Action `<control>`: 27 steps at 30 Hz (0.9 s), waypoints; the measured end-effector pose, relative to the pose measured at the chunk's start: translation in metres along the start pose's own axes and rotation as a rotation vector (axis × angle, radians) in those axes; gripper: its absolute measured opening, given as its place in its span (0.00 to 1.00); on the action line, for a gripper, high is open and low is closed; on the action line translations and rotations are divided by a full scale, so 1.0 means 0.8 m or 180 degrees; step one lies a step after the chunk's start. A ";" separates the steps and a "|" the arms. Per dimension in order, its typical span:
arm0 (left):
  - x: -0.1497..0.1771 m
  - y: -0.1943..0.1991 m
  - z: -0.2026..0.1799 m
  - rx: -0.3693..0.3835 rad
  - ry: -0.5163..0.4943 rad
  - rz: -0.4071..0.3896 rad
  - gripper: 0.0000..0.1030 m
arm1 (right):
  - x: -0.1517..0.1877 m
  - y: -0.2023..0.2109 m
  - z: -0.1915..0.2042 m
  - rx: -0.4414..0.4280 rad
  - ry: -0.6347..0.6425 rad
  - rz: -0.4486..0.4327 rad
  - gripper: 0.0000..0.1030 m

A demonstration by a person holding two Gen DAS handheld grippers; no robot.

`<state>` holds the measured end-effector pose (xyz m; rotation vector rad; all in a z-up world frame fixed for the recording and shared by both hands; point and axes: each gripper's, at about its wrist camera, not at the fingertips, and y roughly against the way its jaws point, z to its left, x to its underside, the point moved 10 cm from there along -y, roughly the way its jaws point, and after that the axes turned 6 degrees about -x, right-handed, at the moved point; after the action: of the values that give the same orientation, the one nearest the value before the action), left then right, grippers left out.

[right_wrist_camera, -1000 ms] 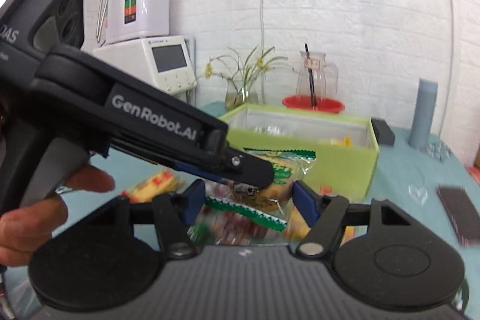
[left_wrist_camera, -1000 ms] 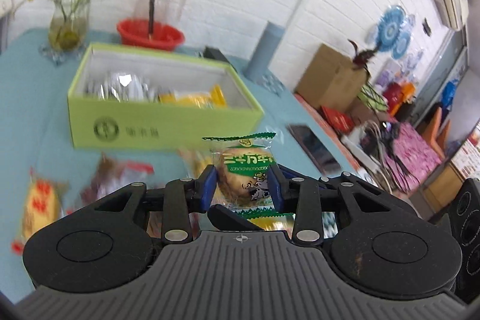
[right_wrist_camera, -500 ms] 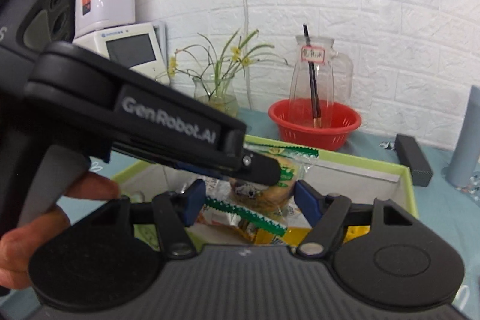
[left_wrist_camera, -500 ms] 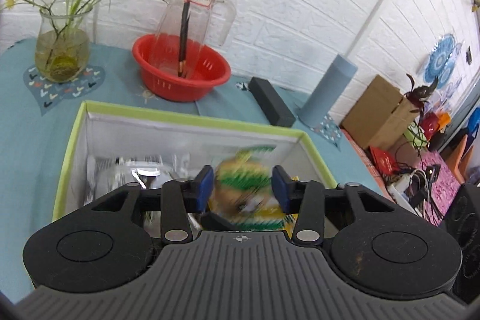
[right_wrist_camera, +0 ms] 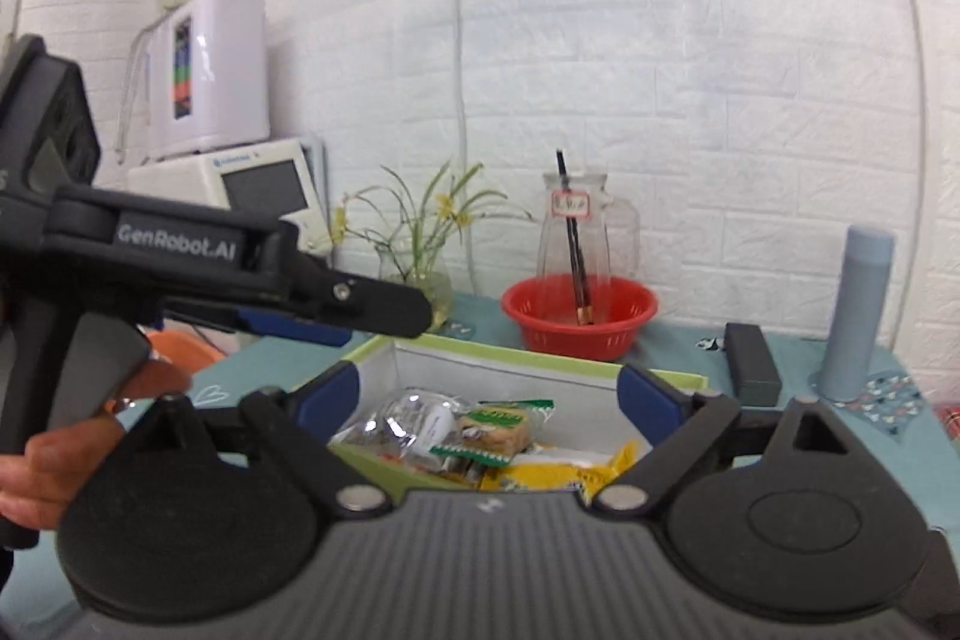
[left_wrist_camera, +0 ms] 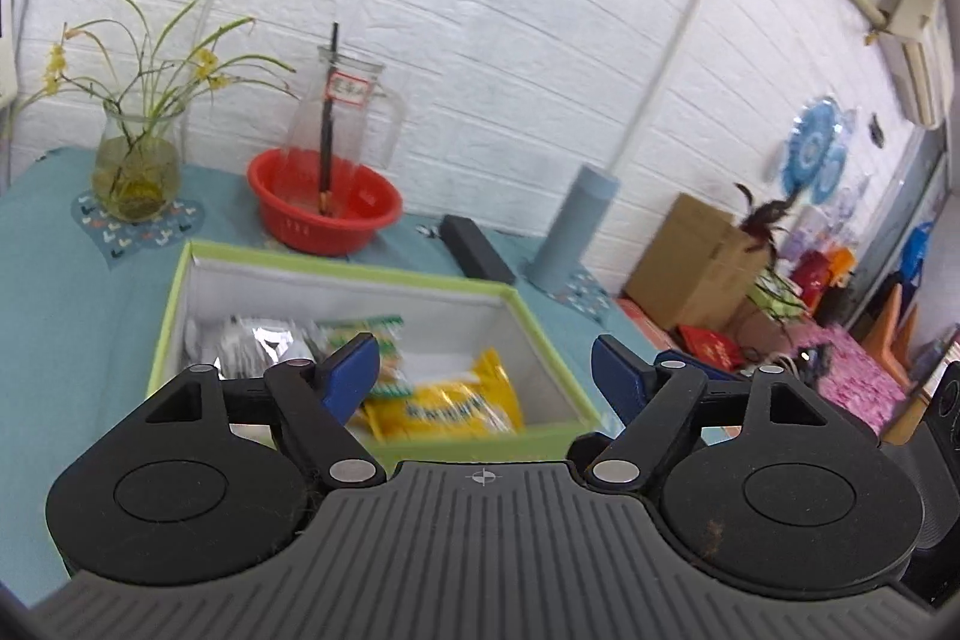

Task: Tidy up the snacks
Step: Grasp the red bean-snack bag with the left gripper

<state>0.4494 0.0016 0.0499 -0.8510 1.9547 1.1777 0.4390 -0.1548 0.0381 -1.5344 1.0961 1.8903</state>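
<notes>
A lime-green open box (left_wrist_camera: 252, 261) (right_wrist_camera: 540, 361) sits on the teal table. Inside lie a silver packet (left_wrist_camera: 258, 343) (right_wrist_camera: 414, 415), a green-edged biscuit packet (left_wrist_camera: 369, 334) (right_wrist_camera: 495, 427) and a yellow packet (left_wrist_camera: 450, 403) (right_wrist_camera: 558, 475). My left gripper (left_wrist_camera: 486, 367) is open and empty, just above the box's near side. In the right wrist view the left gripper's fingers (right_wrist_camera: 360, 307) hover over the box's left edge. My right gripper (right_wrist_camera: 489, 391) is open and empty, in front of the box.
Behind the box stand a red basket (left_wrist_camera: 324, 202) (right_wrist_camera: 579, 310) with a glass jug, a flower vase (left_wrist_camera: 135, 166), a black case (left_wrist_camera: 477, 247) and a grey-blue cylinder (left_wrist_camera: 570, 232) (right_wrist_camera: 855, 316). White machines (right_wrist_camera: 207, 76) stand at the far left.
My left gripper carried the green-edged biscuit packet over the box, opened and let it go; the packet now lies inside. Both grippers have risen, and the right one opened wider.
</notes>
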 end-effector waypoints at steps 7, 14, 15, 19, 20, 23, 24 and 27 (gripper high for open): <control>0.124 0.074 0.000 -0.0024 0.0122 0.0302 0.65 | 0.097 0.099 0.072 -0.0213 -0.0121 0.0293 0.91; 0.219 0.135 0.048 -0.0183 0.0647 0.0499 0.65 | 0.159 0.062 0.104 -0.0651 0.0058 0.0829 0.91; 0.223 0.144 0.056 -0.0232 0.0684 0.0488 0.65 | 0.163 0.050 0.106 -0.0734 0.0101 0.0943 0.91; 0.228 0.172 0.081 -0.0401 0.0797 0.0404 0.65 | 0.172 0.014 0.111 -0.0991 0.0108 0.1215 0.91; 0.229 0.177 0.084 -0.0423 0.0813 0.0381 0.65 | 0.175 0.009 0.114 -0.1052 0.0085 0.1273 0.91; 0.231 0.182 0.090 -0.0410 0.0859 0.0380 0.66 | 0.184 0.015 0.122 -0.1055 0.0022 0.1362 0.91; 0.232 0.182 0.089 -0.0393 0.0855 0.0392 0.66 | 0.185 0.025 0.124 -0.1024 -0.0006 0.1342 0.91; 0.234 0.176 0.079 -0.0306 0.0796 0.0431 0.66 | 0.193 0.074 0.140 -0.0945 -0.0178 0.1235 0.91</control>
<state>0.2477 0.0780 -0.0614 -0.9677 2.2009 1.3044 0.2874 -0.1173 -0.0865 -1.4879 1.1976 2.4354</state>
